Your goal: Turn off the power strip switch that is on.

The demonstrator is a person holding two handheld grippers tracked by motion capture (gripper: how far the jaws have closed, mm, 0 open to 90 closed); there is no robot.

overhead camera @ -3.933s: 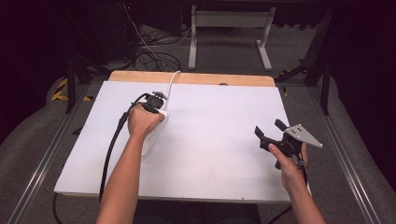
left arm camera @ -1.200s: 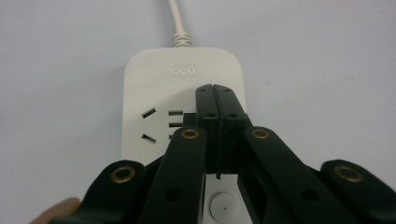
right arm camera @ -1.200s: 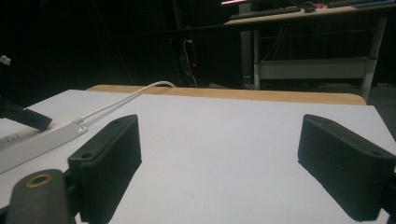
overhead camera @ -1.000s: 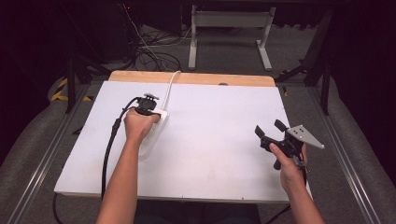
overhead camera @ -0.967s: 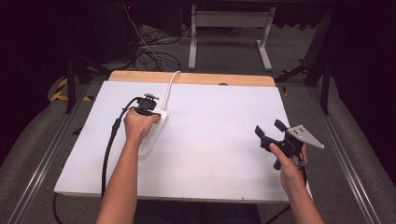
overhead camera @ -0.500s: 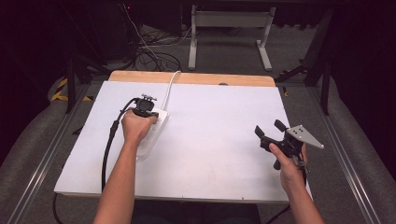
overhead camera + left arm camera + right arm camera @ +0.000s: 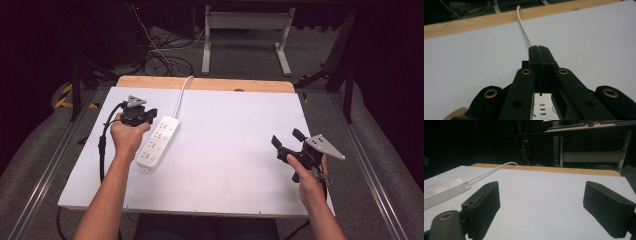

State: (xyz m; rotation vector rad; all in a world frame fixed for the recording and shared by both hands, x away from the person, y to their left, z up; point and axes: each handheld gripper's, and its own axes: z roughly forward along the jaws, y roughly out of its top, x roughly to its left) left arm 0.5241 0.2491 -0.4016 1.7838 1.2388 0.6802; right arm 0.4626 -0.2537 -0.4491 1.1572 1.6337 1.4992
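Observation:
A white power strip [image 7: 157, 143] lies on the white table top [image 7: 235, 150], slanted, with its white cord [image 7: 181, 92] running off the far edge. My left gripper [image 7: 140, 112] is just left of the strip's far end, held low over the board. Its jaws are shut with nothing between them, and the left gripper [image 7: 539, 53] points along the cord [image 7: 524, 28], with a bit of the strip [image 7: 542, 107] under it. My right gripper [image 7: 292, 142] hovers near the table's right edge, open and empty. In its own view the right gripper [image 7: 546, 207] faces the strip [image 7: 442, 191] at far left.
A wooden strip [image 7: 205, 83] borders the table's far edge. Beyond it are floor cables [image 7: 165, 60] and a metal table frame [image 7: 245, 25]. Grey rails [image 7: 50, 160] run along both sides of the table. The board's middle is bare white surface.
My left hand and gripper have slid to the left, off the power strip, which now lies uncovered. The right gripper has stayed in place, still open.

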